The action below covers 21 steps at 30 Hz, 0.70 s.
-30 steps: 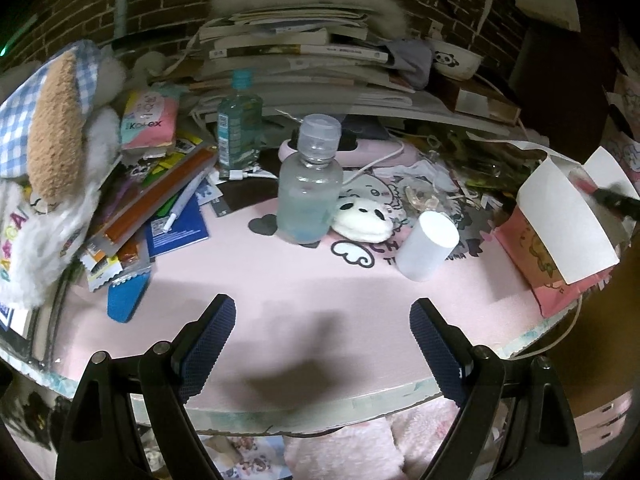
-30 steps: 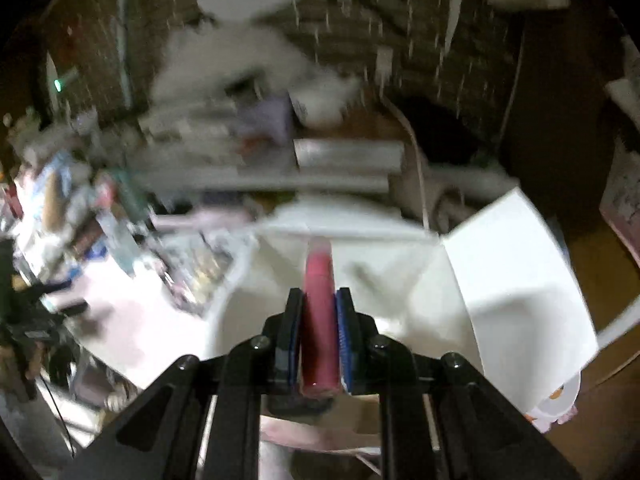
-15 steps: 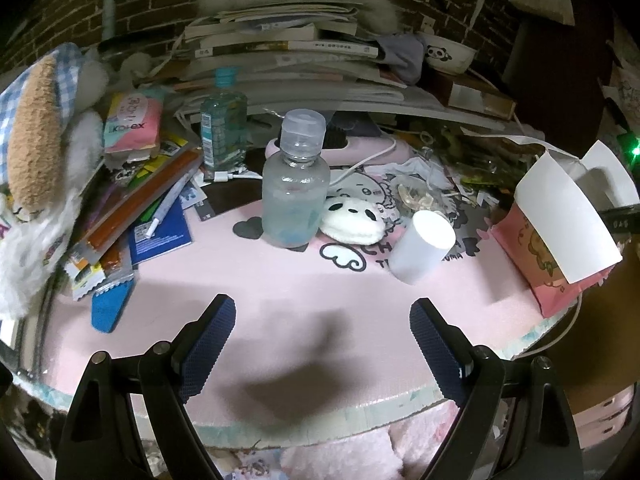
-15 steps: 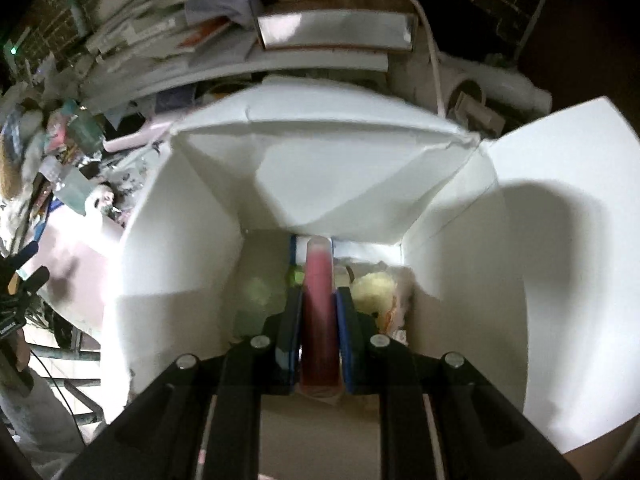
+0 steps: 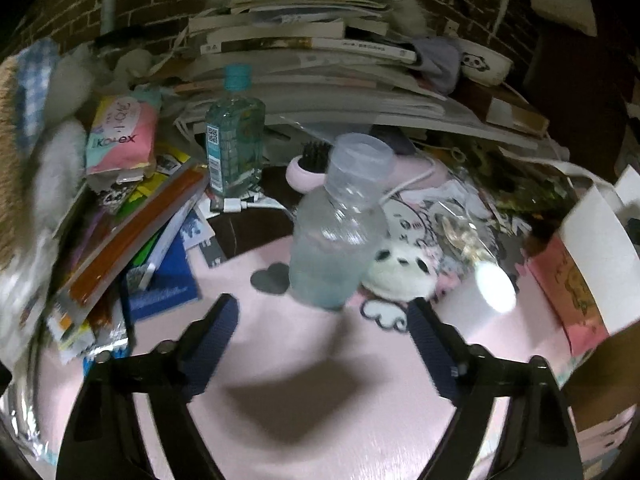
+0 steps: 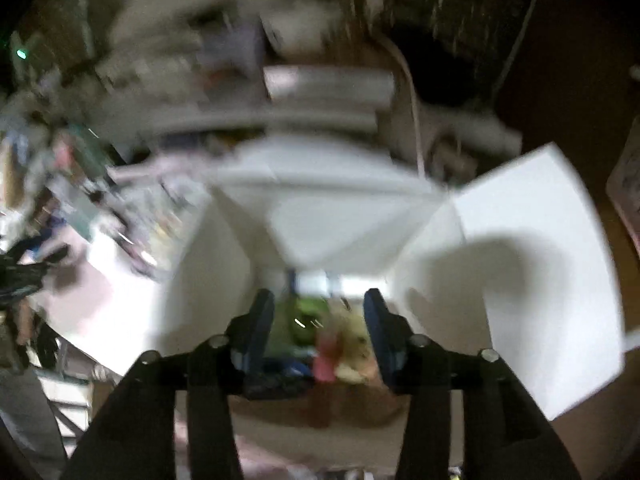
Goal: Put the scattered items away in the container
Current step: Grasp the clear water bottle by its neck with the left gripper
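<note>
Box (image 6: 532,240): one pink tube (image 6: 326,356) inside; two bottles (image 5: 334,232) outside.

The pink-and-teal tissue pack (image 5: 120,140) at the left reads "Kotex"; other printing is too blurred.

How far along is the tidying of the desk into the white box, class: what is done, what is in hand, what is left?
Done: the pink tube lies in the white box with green and yellow things. In hand: the right claw, jaws just opened, holds nothing; the left claw, open and closing, nears the clear bottle. Left: that bottle, the panda toy, the white cylinder and the clutter behind.
</note>
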Motion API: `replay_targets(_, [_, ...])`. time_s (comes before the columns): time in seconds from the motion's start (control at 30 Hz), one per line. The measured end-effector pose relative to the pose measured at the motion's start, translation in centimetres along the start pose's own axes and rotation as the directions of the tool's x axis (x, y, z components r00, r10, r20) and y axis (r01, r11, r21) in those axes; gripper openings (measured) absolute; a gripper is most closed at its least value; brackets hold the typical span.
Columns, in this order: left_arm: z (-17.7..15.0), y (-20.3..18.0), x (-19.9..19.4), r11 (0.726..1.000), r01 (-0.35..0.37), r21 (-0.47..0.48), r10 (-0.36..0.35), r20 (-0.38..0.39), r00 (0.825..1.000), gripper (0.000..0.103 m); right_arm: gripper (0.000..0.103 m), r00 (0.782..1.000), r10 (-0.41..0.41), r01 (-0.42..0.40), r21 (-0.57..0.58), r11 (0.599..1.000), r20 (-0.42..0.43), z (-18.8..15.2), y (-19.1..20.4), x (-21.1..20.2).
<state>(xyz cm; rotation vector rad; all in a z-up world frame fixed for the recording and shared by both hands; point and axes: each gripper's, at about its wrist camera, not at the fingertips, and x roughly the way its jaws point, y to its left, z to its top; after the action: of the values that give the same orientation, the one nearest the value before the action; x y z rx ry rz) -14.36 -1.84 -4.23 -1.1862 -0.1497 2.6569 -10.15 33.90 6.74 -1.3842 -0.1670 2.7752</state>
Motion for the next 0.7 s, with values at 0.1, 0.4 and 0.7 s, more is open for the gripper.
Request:
replay_targets(0.1, [0.7,0.1,1.3,1.0,-0.006,0.0,0.006,-0.025,1.0,0.062,0.053,0.987,0.119,-0.117,-0.027,0.993,0.107,-0.2,1.9,-3.1])
replay_targets(0.4, [2.1,-0.4,2.9,1.0,-0.002,0.013,0.003,-0.034,0.999,0.054,0.062,0.927,0.337,-0.294,-0.241,0.925,0.165,-3.7,12.9,-4.2])
replay_targets(0.7, [3.3,-0.3,3.5,1.0,-0.006,0.021,0.007,-0.03,1.0,0.05,0.062,0.917,0.397,-0.375,-0.243,0.895,0.047,-7.3,18.8,1.5])
